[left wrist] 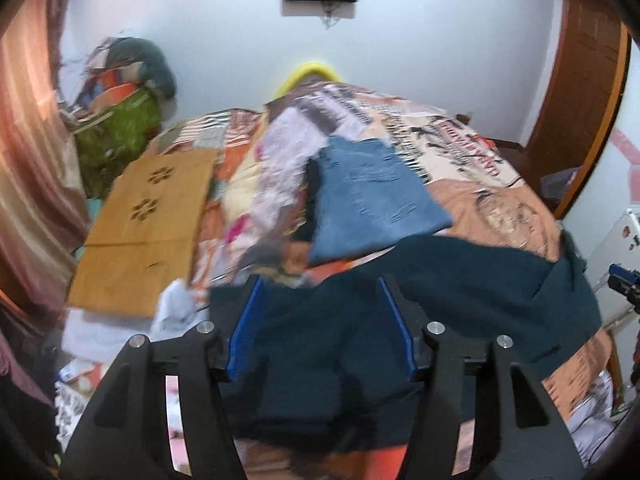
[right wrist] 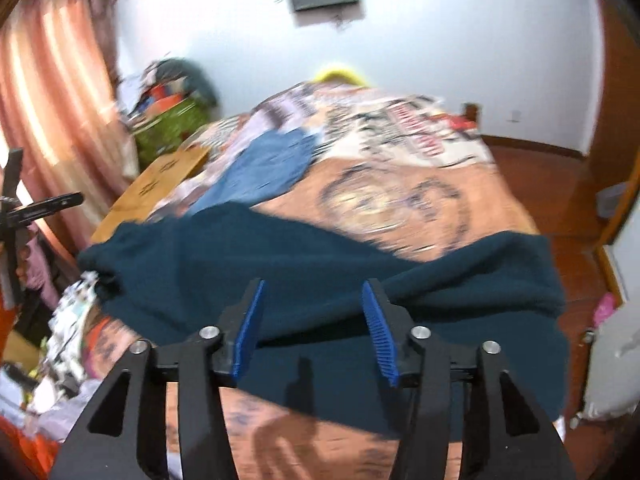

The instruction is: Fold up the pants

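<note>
A brown cardboard sheet (left wrist: 148,228) lies along the bed's left edge, beside a pile of folded clothes topped by blue jeans (left wrist: 372,200). The dark teal pants (left wrist: 460,280) sprawl across the near end of the patterned bedspread (left wrist: 508,208). The left tool (left wrist: 320,292) hangs released above them, its blue pads spread; the right tool (right wrist: 314,292) likewise gapes over the pants, gripping nothing.

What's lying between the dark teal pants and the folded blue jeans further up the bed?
Nothing separate: in the left wrist view the dark teal pants nearly meet the folded blue denim jeans, with only patterned orange bedspread showing.
</note>
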`<state>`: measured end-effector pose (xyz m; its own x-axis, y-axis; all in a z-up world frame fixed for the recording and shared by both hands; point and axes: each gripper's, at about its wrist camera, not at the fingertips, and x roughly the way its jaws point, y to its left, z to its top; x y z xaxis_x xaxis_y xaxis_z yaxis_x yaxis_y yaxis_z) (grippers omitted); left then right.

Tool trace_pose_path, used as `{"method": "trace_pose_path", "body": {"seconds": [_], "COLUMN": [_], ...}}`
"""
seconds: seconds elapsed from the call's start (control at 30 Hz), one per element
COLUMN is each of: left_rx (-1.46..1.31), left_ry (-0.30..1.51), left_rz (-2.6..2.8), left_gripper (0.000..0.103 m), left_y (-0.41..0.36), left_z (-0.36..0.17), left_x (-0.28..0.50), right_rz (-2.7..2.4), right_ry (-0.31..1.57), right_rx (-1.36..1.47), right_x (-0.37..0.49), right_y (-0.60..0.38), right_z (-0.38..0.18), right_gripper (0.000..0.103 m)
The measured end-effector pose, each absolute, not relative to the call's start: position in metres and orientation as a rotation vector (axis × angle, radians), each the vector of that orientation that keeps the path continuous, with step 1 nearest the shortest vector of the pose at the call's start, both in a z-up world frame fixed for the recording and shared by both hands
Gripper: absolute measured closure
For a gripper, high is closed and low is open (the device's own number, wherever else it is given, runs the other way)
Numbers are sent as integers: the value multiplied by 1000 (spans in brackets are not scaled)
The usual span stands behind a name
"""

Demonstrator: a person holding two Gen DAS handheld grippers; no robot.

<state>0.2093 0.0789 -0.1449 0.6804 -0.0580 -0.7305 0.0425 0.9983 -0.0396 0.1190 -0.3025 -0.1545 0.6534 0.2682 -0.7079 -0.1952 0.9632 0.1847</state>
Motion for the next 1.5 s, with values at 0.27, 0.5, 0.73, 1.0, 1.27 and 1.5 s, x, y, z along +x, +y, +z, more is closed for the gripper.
{"method": "trace_pose_path", "body": {"seconds": [0.27,0.5,0.73,1.0,1.27,1.5], "left_rx": [-24,17,88,132,135,154], "left_ry": [881,958,1008,1040,1025,984], "left_rz": [-143,-191,-214,-221,-232,-259], "left_gripper": [42,42,42,42,42,39], "left_y": [5,-44,-69,-78,-83,-92], "left_z": [-167,-209,-242,-262,-248,-218], "left_x": [285,335,352,353,338,310], "right_rz": [81,-14,-31,-24,-26,-46], "right_ry": [853,897,965,1033,958,805], "right_rx": [131,206,276,325,339,314], "right_x": [148,195,243,242,233,185], "right_y": [-381,-428,-438,-446,-460,-474], "right_z": [-164,-192,-228,-270,-244,-183], "right_gripper": [54,53,50,55,90,91]}}
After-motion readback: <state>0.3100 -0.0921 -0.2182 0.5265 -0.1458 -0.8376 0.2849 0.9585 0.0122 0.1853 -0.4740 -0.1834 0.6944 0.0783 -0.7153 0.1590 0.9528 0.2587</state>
